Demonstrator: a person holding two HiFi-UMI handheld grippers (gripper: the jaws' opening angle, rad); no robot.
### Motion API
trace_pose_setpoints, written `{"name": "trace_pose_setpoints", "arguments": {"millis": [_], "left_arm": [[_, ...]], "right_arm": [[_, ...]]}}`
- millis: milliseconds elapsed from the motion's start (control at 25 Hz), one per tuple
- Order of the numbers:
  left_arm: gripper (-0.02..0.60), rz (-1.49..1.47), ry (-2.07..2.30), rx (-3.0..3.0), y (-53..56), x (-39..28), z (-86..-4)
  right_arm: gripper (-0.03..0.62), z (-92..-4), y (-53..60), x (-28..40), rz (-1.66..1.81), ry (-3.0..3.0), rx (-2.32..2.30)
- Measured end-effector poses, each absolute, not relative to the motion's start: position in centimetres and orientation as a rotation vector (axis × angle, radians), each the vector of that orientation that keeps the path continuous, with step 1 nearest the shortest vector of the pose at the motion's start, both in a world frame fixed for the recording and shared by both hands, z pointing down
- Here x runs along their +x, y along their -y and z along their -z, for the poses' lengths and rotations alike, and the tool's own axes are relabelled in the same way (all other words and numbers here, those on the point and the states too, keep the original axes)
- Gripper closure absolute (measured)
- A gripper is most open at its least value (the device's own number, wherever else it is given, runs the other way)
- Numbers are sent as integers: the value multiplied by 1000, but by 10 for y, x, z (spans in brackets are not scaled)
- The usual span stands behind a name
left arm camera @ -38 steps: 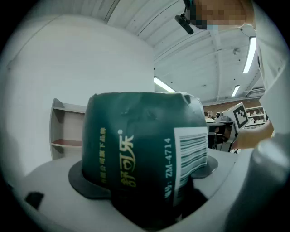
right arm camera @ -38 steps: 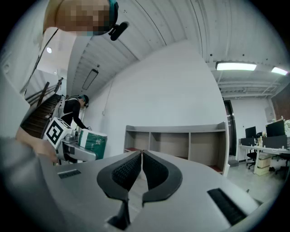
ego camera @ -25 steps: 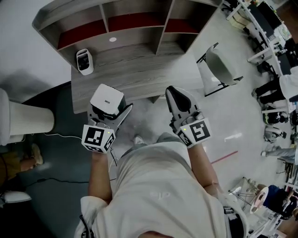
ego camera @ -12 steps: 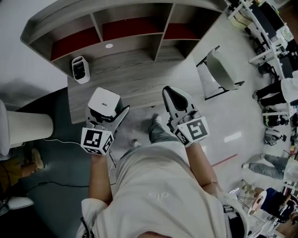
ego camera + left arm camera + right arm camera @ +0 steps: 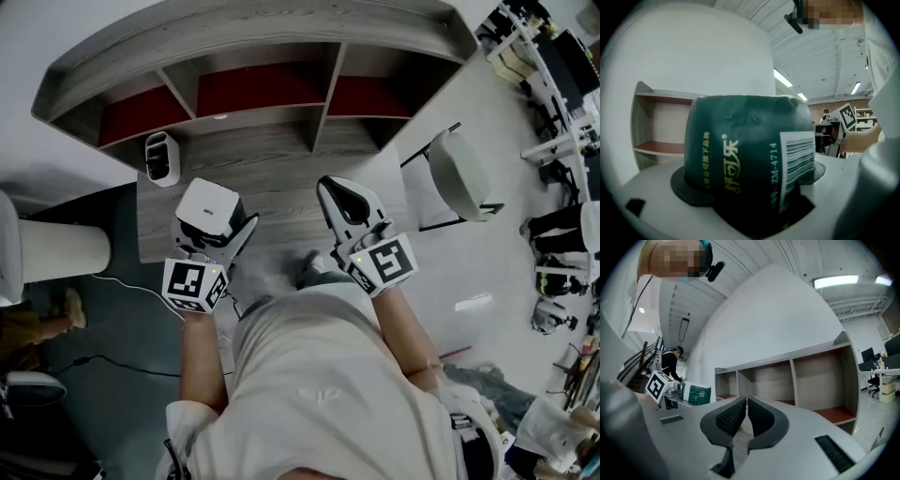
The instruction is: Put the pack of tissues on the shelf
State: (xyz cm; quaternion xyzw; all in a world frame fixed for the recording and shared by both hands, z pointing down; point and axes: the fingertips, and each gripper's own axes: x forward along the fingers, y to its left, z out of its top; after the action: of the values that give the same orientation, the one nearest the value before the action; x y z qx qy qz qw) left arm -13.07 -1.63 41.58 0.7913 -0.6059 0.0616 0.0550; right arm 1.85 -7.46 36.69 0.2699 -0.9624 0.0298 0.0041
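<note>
The shelf (image 5: pixel 265 58) is a grey wooden unit with open compartments that have red floors, and a desk surface (image 5: pixel 281 159) runs along its front. In the head view the left gripper (image 5: pixel 215 223) is in front of the shelf, over the near edge of that desk surface. It is clenched on the pack of tissues (image 5: pixel 213 203), which shows only a white top from above. The pack is in the air short of the compartments, not on the shelf.

The left gripper view shows what the head view does not. The wrapper (image 5: pixel 740 150) is dark green with yellow characters and a white barcode label (image 5: pixel 798 157), and it is squeezed between the two dark pads. Part of the shelf shows behind it at the left.

The right gripper (image 5: pixel 337 190) is also in front of the shelf, level with the left one. Its own view shows the jaws pressed together with nothing between them and the shelf's compartments straight beyond. That view also catches the pack side-on, green and white.

A small white container (image 5: pixel 158 157) stands on the desk surface under the shelf's left compartment. A grey chair (image 5: pixel 461 178) stands off the shelf's right end.
</note>
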Motion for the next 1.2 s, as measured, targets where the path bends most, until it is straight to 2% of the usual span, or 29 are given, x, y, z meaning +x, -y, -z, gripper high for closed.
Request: {"name": "trace_pose_setpoints", "arguments": {"millis": [640, 1200], "left_arm": [[61, -281, 1931, 2376, 111, -118, -399], [61, -113, 1864, 2534, 206, -143, -372]], "right_arm": [[556, -383, 152, 27, -194, 3048, 721], [556, -376, 174, 30, -166, 2945, 1088]]}}
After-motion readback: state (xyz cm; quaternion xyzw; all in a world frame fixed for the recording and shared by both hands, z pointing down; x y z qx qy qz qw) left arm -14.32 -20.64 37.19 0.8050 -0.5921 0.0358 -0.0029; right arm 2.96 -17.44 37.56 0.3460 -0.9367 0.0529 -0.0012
